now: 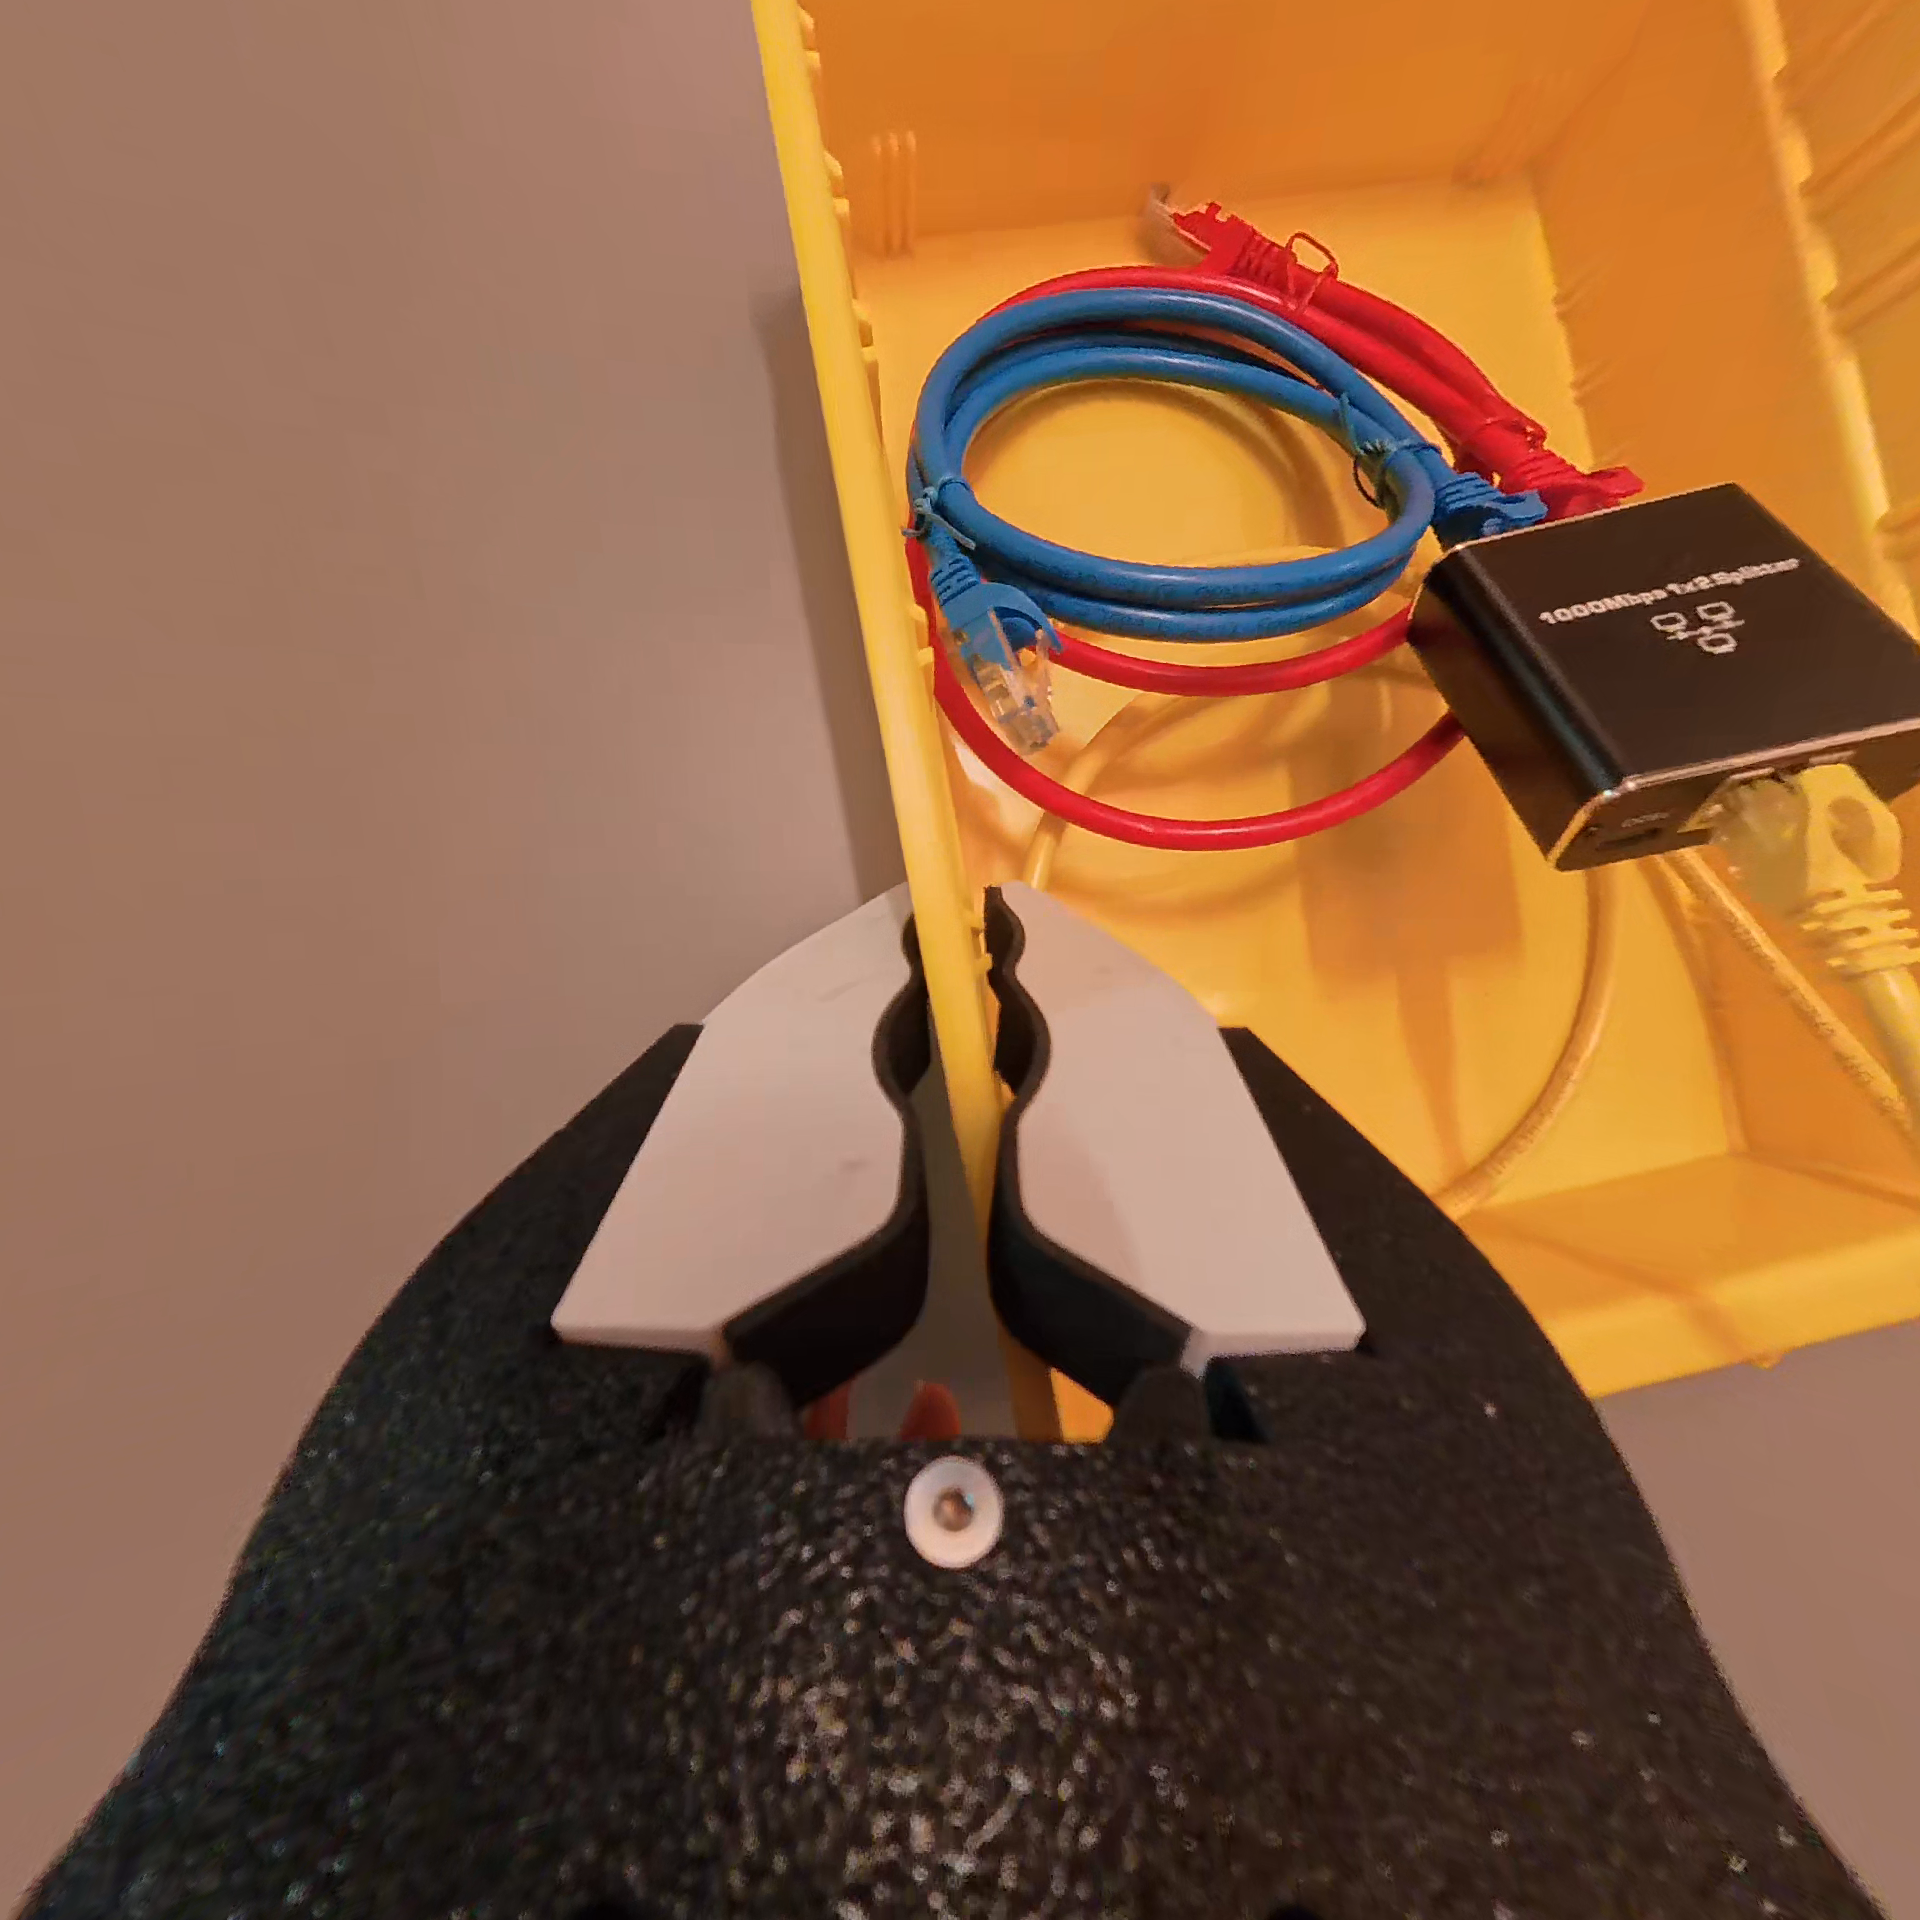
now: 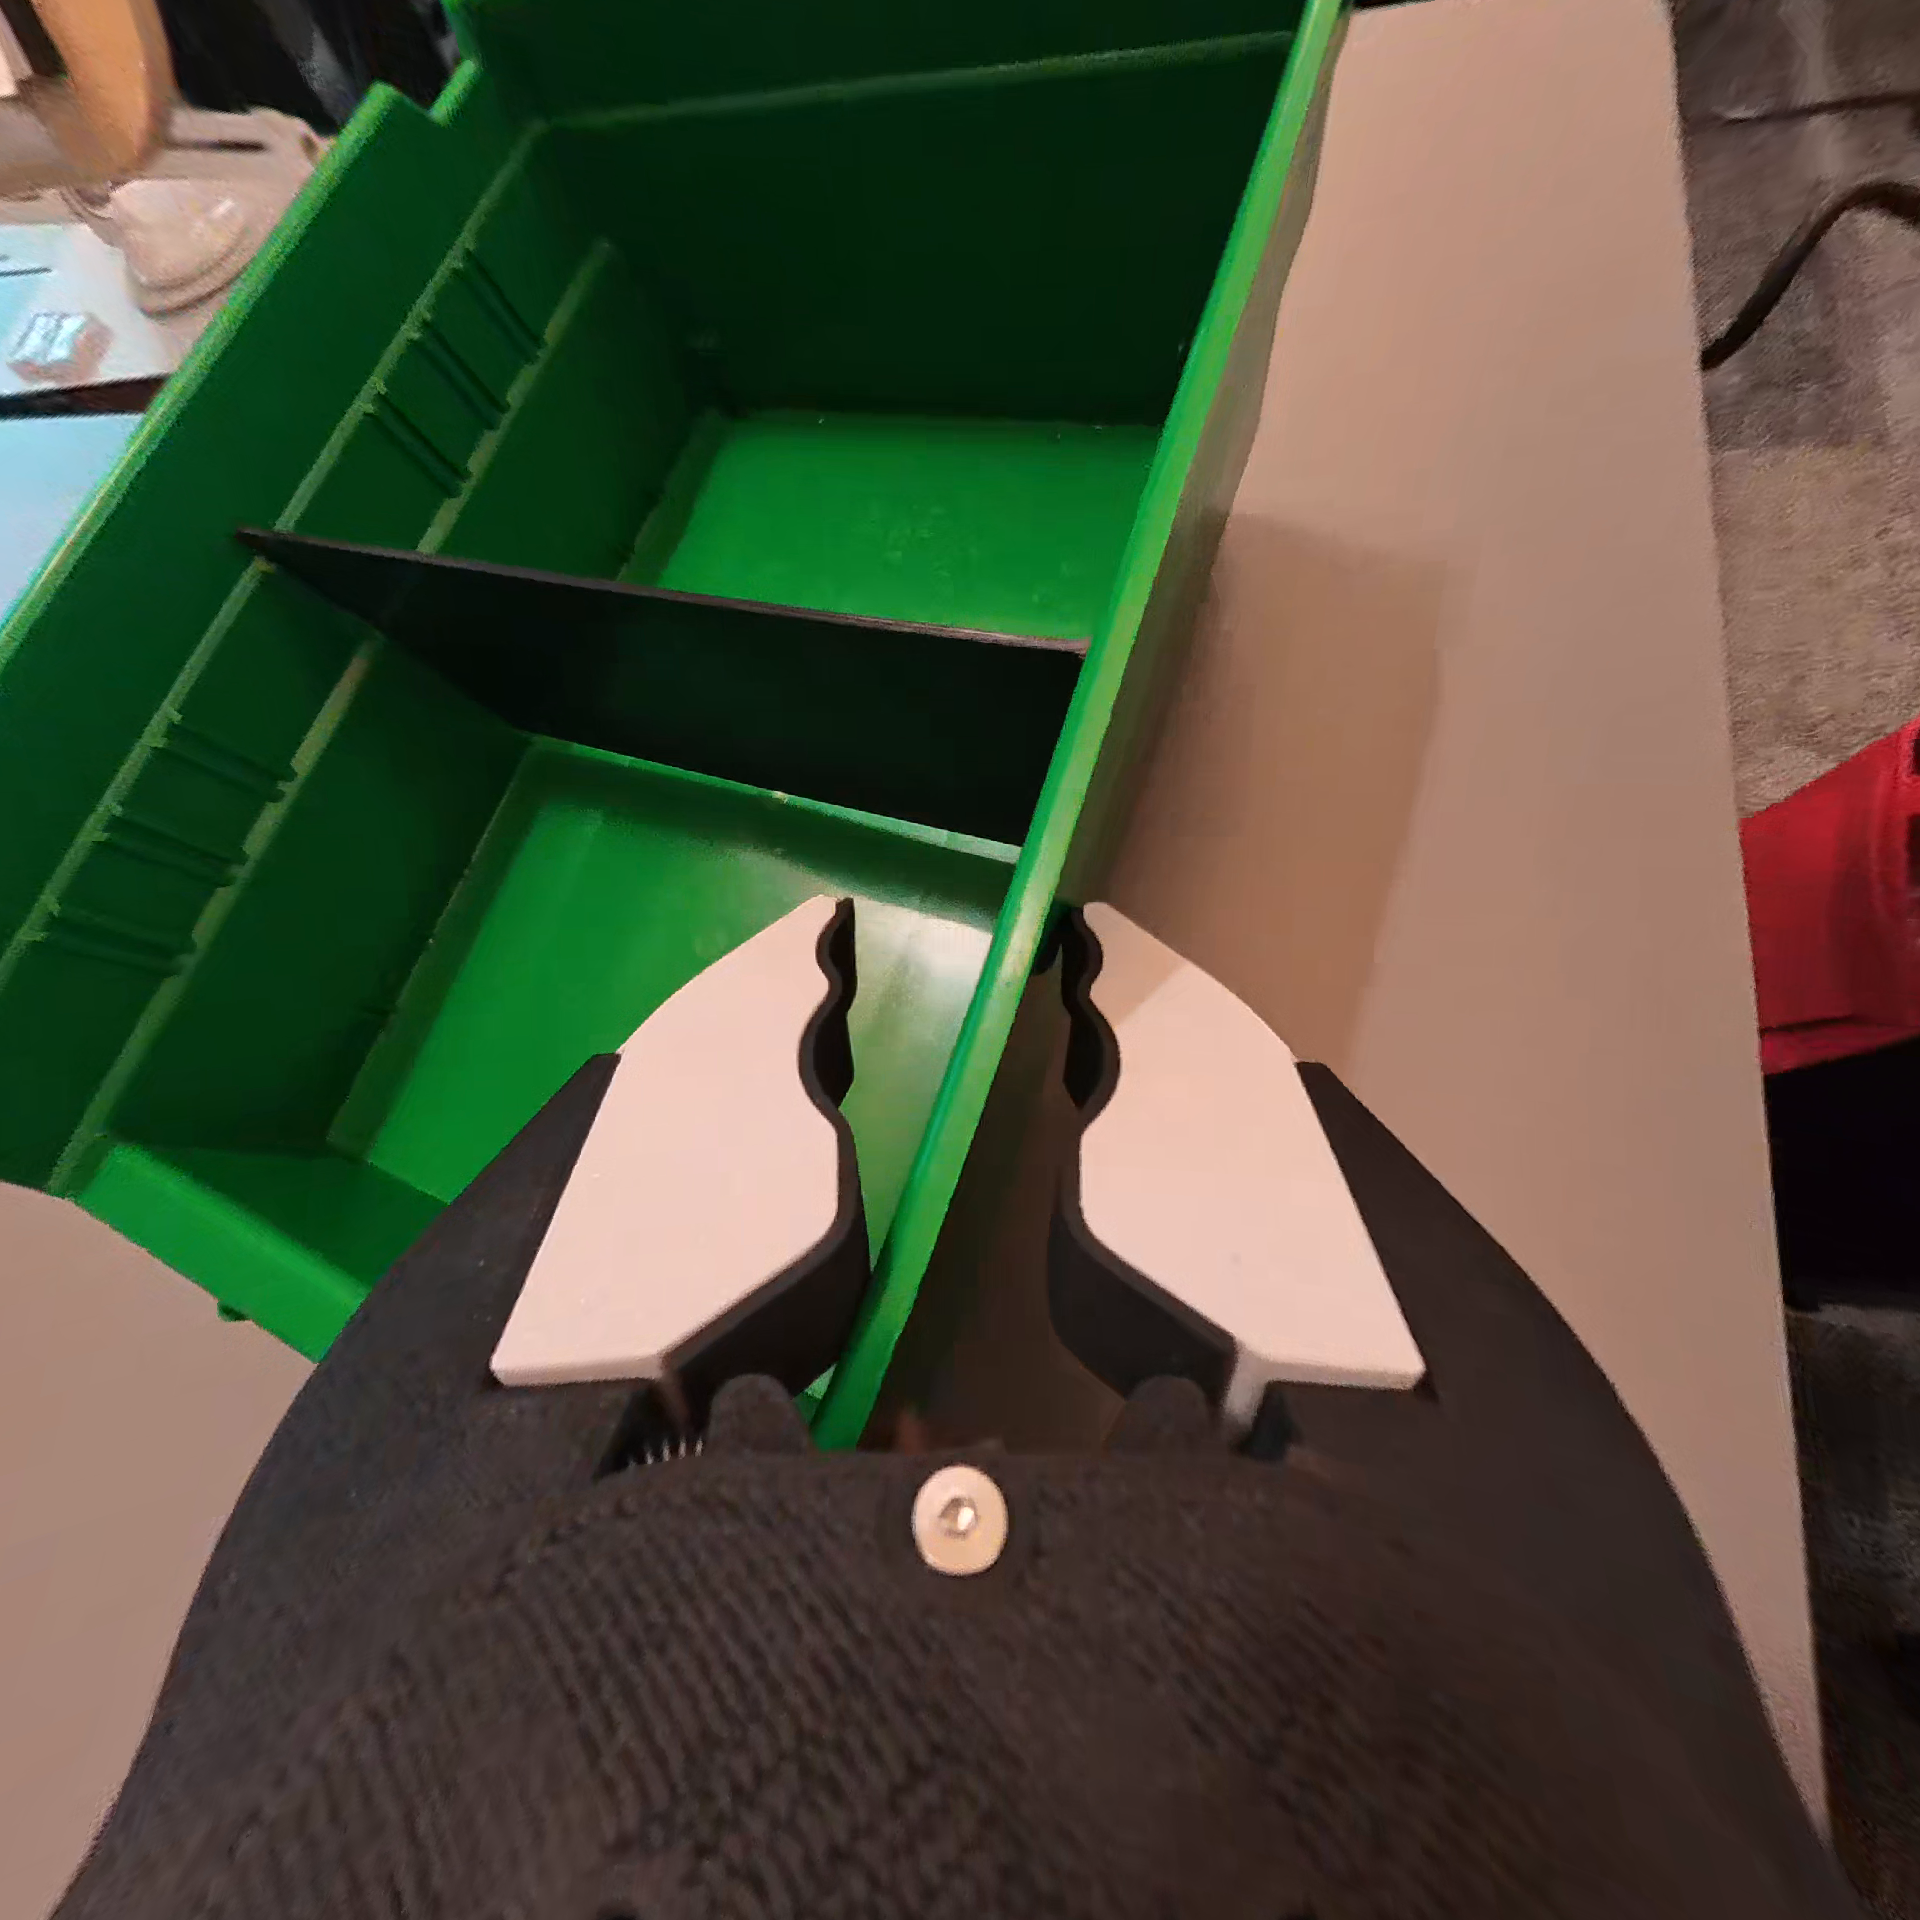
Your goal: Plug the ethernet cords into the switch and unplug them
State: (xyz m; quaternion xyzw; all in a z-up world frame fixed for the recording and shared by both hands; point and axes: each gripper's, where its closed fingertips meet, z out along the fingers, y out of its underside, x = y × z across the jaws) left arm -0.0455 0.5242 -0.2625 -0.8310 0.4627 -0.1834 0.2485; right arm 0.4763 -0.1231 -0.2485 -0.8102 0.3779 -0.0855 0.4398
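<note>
A black switch box (image 1: pixel 1683 675) lies in a yellow bin (image 1: pixel 1143 125). A coiled blue cord (image 1: pixel 1143 582) and a red cord (image 1: pixel 1195 826) each have one plug at the switch's far end. The blue free plug (image 1: pixel 1003 665) lies by the left wall and the red free plug (image 1: pixel 1216 234) at the back. A yellow cord (image 1: pixel 1808 831) is plugged into the near end. My left gripper (image 1: pixel 951 920) is shut on the yellow bin's left wall. My right gripper (image 2: pixel 961 925) is open and straddles the right wall of a green bin (image 2: pixel 1195 416).
The green bin holds no objects and has a black divider (image 2: pixel 727 665) across it. Both bins stand on a grey tabletop (image 1: pixel 364 623). The table's right edge (image 2: pixel 1714 727) borders carpet with a red object (image 2: pixel 1839 904) and a black cable (image 2: pixel 1787 270).
</note>
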